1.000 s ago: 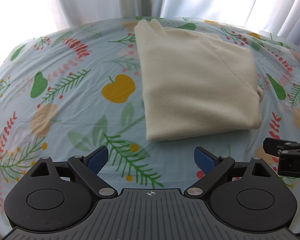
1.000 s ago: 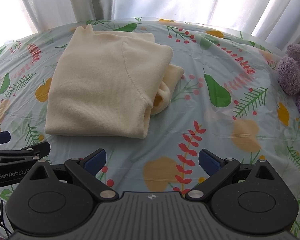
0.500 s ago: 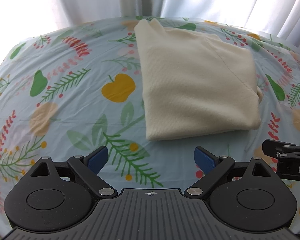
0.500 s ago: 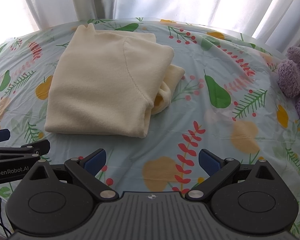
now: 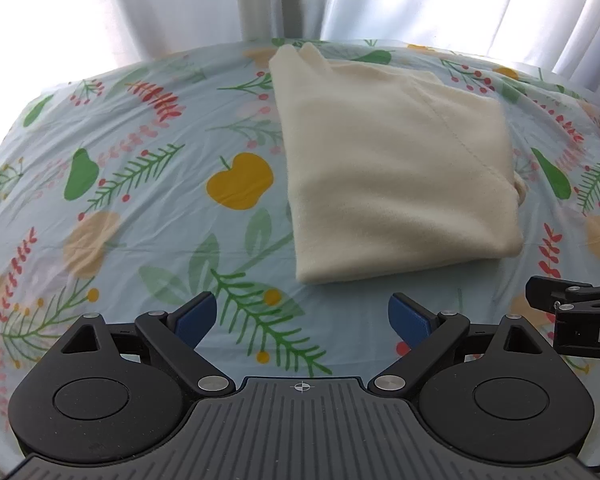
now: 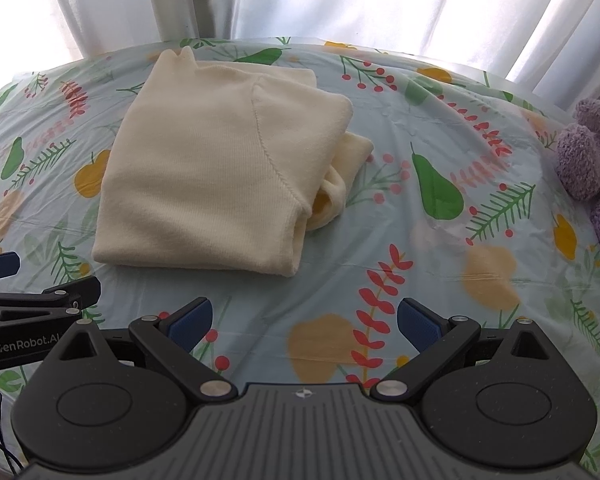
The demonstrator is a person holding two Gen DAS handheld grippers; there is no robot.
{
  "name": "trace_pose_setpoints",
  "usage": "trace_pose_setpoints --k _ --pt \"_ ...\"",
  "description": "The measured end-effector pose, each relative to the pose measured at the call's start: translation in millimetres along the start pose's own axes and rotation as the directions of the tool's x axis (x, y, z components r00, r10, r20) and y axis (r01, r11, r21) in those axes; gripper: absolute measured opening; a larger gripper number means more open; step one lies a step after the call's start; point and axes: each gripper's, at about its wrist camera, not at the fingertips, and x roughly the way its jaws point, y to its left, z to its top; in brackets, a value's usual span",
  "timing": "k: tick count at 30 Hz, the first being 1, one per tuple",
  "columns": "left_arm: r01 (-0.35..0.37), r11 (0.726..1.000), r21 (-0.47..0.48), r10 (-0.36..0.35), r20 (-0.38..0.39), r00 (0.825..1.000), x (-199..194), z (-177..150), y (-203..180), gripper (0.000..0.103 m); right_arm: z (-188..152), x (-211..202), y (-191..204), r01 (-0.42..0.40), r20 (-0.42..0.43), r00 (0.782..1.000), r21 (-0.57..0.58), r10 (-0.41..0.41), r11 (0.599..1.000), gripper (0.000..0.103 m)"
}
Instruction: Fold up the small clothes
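Almost nothing has changed in the last second: my left hand-held gripper and right hand-held gripper still hover with fingers apart, empty. The cream sweater lies folded on the floral worktop, so I judge folding finished.

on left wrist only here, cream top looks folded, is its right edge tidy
Observer: No. In the right wrist view a sleeve bulges out from under the cream top on that side.
Operator: anything over on the far right i cant make out
Observer: A purple plush toy sits at the tablecloth's right edge.
Operator: right fingers closed or what
Observer: The right gripper is open, empty, short of the top's near hem.
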Motion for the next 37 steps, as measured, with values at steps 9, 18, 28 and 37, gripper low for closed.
trace_pose_setpoints --k 9,18,28,37 --pt "0.005 1.0 -0.003 -0.005 -0.002 1.0 -0.7 0.5 1.2 0.096 -0.8 -0.6 1.7 0.0 0.002 1.0 -0.003 0.0 1.0 0.099" --pt "-0.004 1.0 0.004 0.004 -0.008 1.0 -0.1 -1.0 0.5 0.096 -1.5 -1.1 1.7 0.002 0.007 1.0 -0.004 -0.002 1.0 0.099" --pt "-0.002 1.0 0.011 0.002 -0.01 1.0 0.3 -1.5 1.3 0.096 -1.2 -1.1 2.0 0.002 0.007 1.0 -0.004 -0.001 1.0 0.099" --pt "-0.002 1.0 0.019 0.002 -0.016 1.0 1.5 -1.8 0.5 0.096 -1.1 -0.8 2.9 0.003 0.006 1.0 -0.006 -0.003 1.0 0.099"
